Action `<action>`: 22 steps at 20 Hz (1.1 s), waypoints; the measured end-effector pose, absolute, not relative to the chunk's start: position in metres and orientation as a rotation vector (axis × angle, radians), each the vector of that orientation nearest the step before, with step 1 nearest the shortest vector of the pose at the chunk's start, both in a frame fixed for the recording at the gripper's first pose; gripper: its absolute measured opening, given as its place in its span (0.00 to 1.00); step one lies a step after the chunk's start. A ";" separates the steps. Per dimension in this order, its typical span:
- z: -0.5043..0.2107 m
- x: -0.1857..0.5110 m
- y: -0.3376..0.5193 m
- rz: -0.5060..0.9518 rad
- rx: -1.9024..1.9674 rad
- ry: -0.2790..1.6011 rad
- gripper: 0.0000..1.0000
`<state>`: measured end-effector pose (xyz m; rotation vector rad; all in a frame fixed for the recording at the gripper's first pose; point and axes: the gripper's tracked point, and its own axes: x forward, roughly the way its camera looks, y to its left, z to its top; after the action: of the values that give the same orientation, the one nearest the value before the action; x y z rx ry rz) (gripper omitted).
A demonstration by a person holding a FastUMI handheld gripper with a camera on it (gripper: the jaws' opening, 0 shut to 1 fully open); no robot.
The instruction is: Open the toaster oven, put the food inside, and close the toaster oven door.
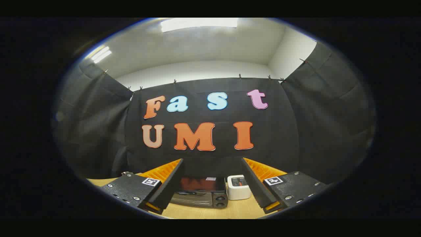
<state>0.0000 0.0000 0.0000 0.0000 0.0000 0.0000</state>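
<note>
One toaster oven (200, 194) (door shut) beyond wide-open, empty gripper (212, 182), one white box (238, 188) beside it, bare tabletop (210, 212) ahead.

Ceiling light panels (199, 23) glare overhead; fisheye bends edges, booth below dim

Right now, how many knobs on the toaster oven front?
2: stacked, upper knob above lower knob, at the toaster oven's end nearest the white box. A finger of the open, empty gripper may hide others.
</note>
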 end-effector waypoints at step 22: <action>0.006 -0.008 0.008 0.028 0.016 0.017 0.99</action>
<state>-0.0080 0.0081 0.0059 0.0163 0.0165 0.0284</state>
